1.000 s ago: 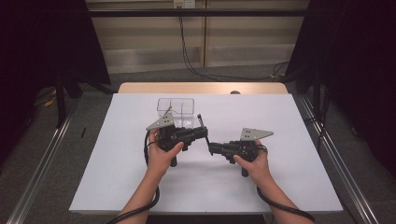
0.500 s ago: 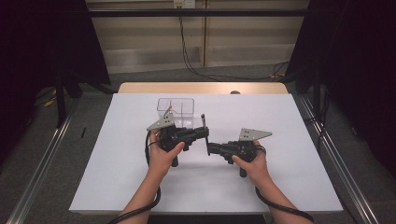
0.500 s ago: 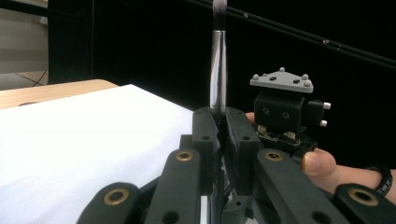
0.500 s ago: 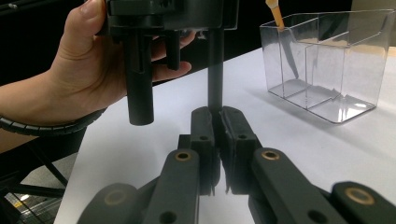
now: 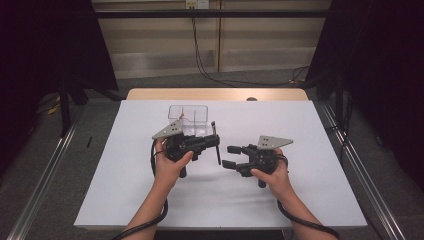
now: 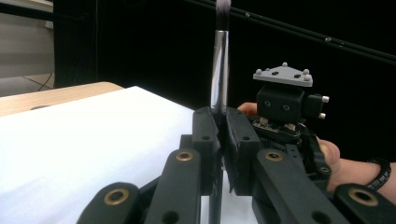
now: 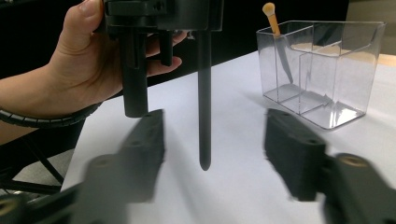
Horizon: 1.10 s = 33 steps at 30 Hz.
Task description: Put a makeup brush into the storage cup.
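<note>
My left gripper [image 5: 213, 141] is shut on a black makeup brush [image 5: 218, 156] over the middle of the white table. In the left gripper view the brush's silver ferrule [image 6: 219, 70] rises from between the closed jaws, bristles at the top. The black handle [image 7: 203, 93] hangs down toward the table, its tip just above the surface. My right gripper [image 5: 229, 156] stands open a little to the right of the brush, its jaws pointing at the handle. In the right gripper view the two jaws are blurred and spread, one on each side of the handle, without touching it.
A clear divided organizer box [image 5: 189, 116] stands behind the left gripper, with a small orange-tipped brush [image 7: 270, 14] leaning in one compartment [image 7: 322, 70]. The white table cover [image 5: 310, 190] has free room at the front and on both sides.
The left gripper has turned the brush so that it lies more across the gap between the hands. The right gripper has drawn close to the handle with its jaws spread.
</note>
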Available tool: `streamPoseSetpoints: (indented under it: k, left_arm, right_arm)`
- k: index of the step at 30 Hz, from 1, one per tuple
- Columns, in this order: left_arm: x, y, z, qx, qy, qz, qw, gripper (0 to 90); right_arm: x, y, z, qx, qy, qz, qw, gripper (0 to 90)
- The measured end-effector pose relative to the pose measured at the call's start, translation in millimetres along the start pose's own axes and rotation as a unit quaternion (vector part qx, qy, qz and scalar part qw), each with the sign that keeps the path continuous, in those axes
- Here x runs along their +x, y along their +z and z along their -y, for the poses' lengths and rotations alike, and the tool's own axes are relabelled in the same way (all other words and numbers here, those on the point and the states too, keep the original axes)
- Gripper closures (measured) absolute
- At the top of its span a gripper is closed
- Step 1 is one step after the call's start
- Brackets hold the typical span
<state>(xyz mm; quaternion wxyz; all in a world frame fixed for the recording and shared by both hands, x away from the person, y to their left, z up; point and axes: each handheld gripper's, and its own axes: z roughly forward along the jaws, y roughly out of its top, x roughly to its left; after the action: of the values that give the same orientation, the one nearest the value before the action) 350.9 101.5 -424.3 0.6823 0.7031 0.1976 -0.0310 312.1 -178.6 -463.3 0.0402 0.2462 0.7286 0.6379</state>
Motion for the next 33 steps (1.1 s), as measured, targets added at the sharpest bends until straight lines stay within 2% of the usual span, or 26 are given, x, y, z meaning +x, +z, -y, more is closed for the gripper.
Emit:
streamPoseSetpoints:
  k: [6,13,20,24,33]
  left_arm:
    - [0.1,-2.7,0.2,-0.004,0.001,-0.001,1.0,83.6]
    - [0.3,-5.0,-0.2,-0.001,0.004,-0.006,1.0,83.7]
    - [0.2,-7.8,-0.6,0.003,0.006,-0.011,0.9999,83.7]
    - [-0.1,-9.6,-0.9,0.002,0.007,-0.014,0.9999,83.8]
    - [-0.4,-17.9,-1.5,0.003,0.011,-0.021,0.9997,83.9]
  right_arm:
    - [-1.5,-4.1,-1.0,0.016,-0.004,0.009,0.9998,21.7]
    - [-4.2,-14.6,-1.1,0.024,-0.004,0.019,0.9995,14.4]
    - [-8.0,-26.1,0.4,0.039,-0.005,0.03,0.9988,10.6]
    - [-10.0,-32.4,1.6,0.043,-0.01,0.028,0.9986,7.8]
    - [-10.1,-41.6,2.1,0.055,-0.019,0.035,0.9977,7.8]
